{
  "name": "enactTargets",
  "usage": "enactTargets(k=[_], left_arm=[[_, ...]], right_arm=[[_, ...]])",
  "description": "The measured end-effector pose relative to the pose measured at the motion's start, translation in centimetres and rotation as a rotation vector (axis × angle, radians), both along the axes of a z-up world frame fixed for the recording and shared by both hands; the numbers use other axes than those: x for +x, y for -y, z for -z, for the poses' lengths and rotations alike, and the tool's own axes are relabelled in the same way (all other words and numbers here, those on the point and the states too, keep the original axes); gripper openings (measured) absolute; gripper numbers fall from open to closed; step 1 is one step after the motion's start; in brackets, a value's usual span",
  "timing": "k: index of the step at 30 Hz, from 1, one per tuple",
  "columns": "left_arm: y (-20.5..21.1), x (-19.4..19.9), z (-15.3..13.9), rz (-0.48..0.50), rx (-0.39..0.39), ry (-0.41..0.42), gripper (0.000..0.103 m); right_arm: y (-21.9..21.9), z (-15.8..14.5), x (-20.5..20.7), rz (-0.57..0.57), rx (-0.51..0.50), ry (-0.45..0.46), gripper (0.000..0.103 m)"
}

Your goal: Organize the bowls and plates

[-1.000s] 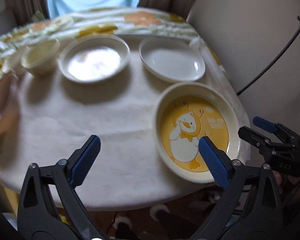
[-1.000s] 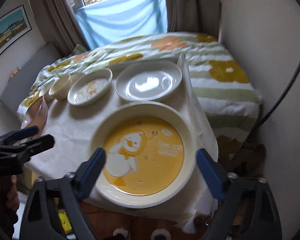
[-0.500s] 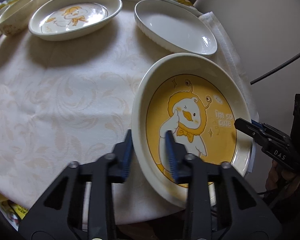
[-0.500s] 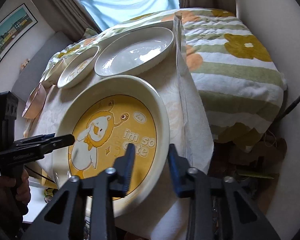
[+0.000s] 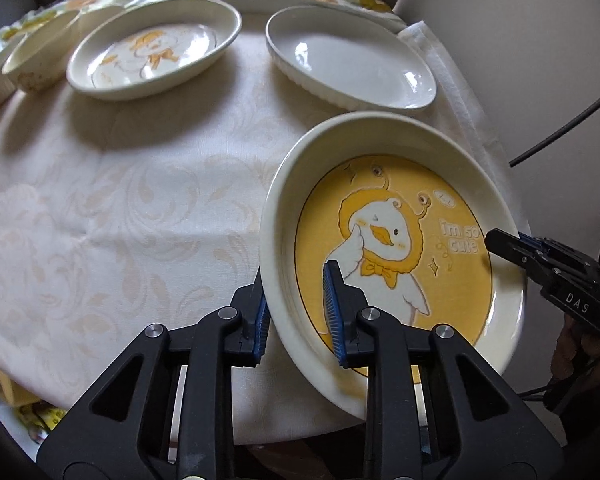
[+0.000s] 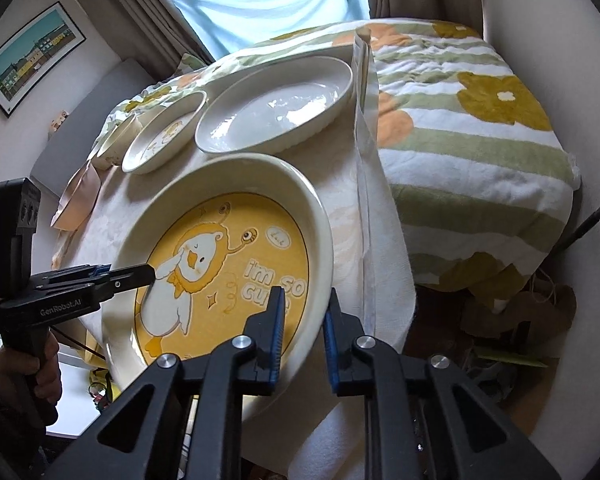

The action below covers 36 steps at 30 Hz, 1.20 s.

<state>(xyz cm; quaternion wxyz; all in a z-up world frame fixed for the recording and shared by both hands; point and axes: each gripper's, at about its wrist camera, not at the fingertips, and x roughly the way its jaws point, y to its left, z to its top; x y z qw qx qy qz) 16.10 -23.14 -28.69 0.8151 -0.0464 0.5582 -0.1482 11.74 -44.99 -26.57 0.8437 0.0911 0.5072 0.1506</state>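
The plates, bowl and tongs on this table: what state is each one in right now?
Yellow duck plate: gripped at opposite rims by both tongs, near the table edge.
Left tongs: shut on its rim.
Right tongs: shut on its rim.
White plate: empty.
Small duck plate: empty.
Small bowl: upright.

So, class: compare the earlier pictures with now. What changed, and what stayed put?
Both grippers came down and closed on the yellow plate: left gripper on its near-left rim, right gripper on the opposite rim. The duck plate, white plate and small bowl stayed put.
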Motion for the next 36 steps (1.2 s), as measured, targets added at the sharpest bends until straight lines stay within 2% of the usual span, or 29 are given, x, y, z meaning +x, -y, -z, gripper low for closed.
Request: enactTargets(k=[9,15,21,25,29,36], left_arm=[[-2.4,-1.3,-2.3,-0.028,-0.039,0.029,0.021],[-7.4,-2.7,-5.7,-0.069,-0.051,0.079,0.022],[-15.0,-3.1,-7.5,-0.104,-0.027,0.104,0.021],[-20.9,-2.6,-7.3,-0.121,-0.006,0.094,0.021],[-25.4,-1.9,-5.5,-0.123,0.013,0.077,0.022],[-30.9,0.6,-1.9,-0.114,0.029,0.037,0.021]], right_arm=[[-1.6,-2.6,-0.2,-0.025,-0.018,0.054,0.017],[-5.5,-5.6,0.0,-0.066,-0.02,0.112,0.017],[-12.3,-7.2,0.8,-0.117,-0.009,0.139,0.017],[-17.2,-6.6,1.6,-0.142,0.004,0.121,0.017],[-21.9,-4.7,2.6,-0.149,0.017,0.083,0.017],[-28.2,-1.0,3.7,-0.14,0.023,0.034,0.017]])
